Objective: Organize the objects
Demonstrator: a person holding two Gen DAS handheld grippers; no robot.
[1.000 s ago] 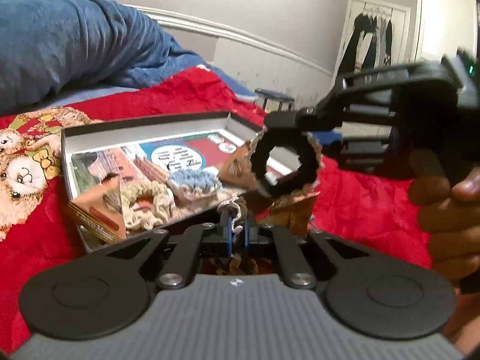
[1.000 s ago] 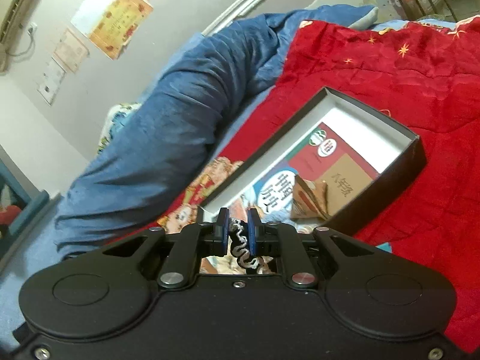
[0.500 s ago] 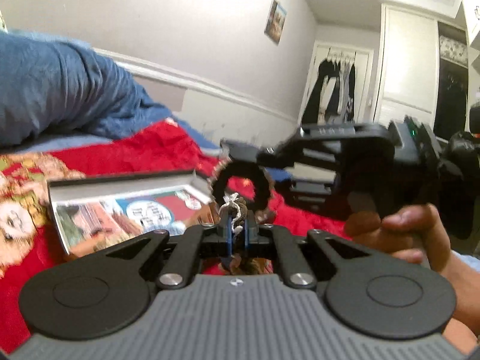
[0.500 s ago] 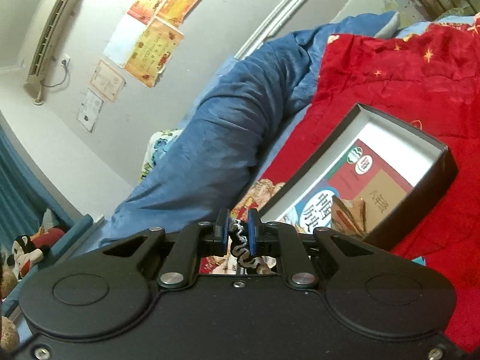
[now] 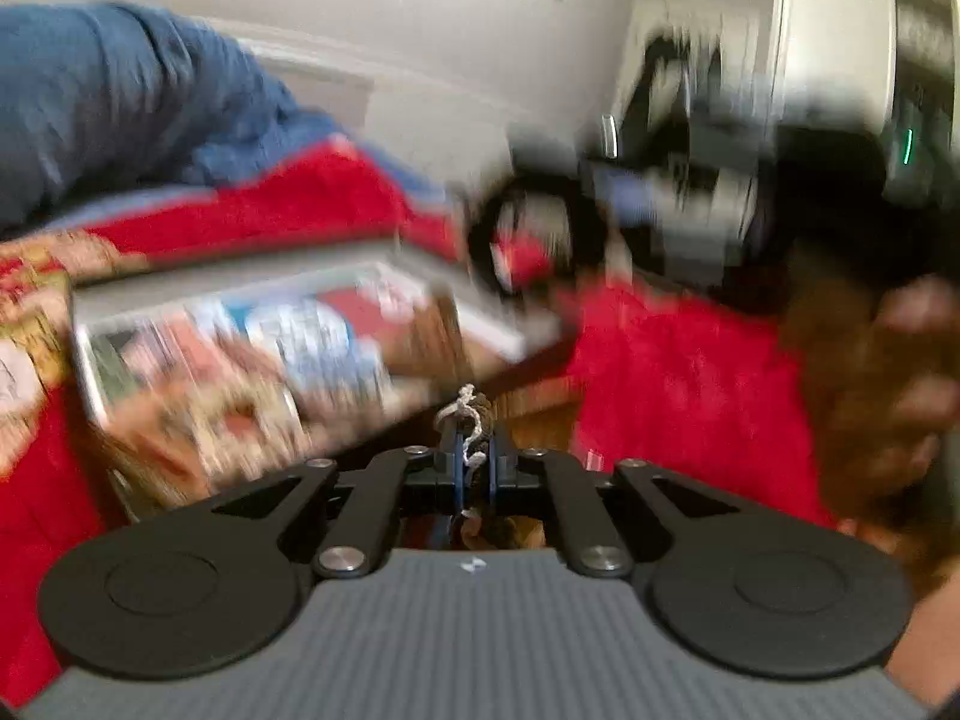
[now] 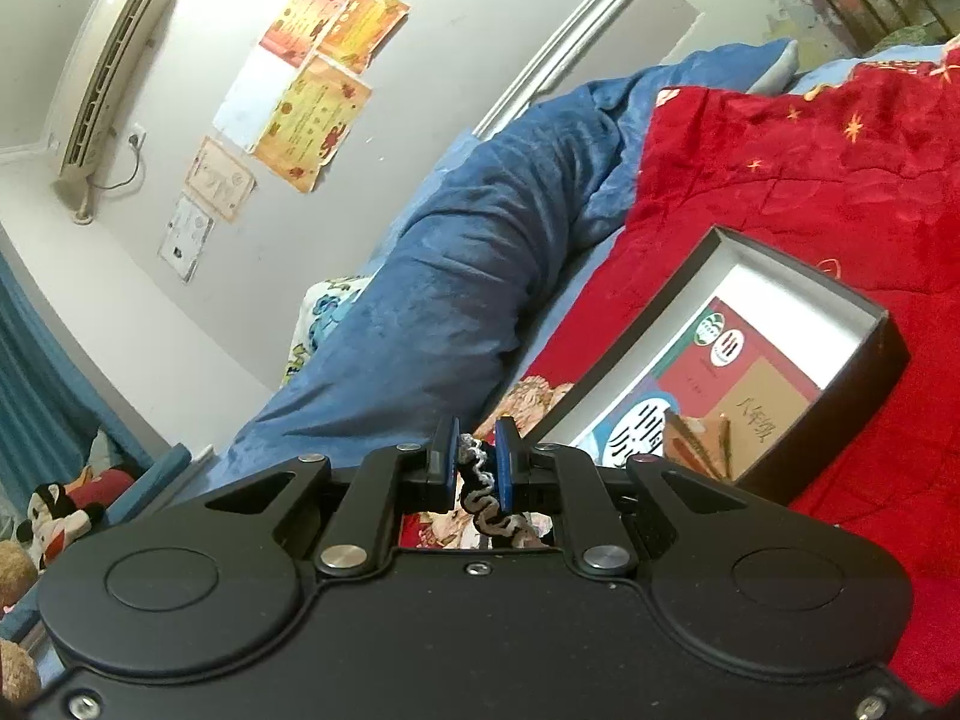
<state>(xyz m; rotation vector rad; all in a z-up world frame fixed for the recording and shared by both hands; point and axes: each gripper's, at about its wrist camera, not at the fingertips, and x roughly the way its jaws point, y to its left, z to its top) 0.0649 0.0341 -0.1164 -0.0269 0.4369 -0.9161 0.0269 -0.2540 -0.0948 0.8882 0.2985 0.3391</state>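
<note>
Though blurred leftward, box (image 6: 864,324) sharp rightward

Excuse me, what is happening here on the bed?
A person is tidying small things into an open box on the red blanket. Each hand holds a tool. The left tool is shut on a crocheted piece, and the right tool is shut on a black frilly scrunchie. Both are held above the bed near the box. The left view is blurred.
</note>
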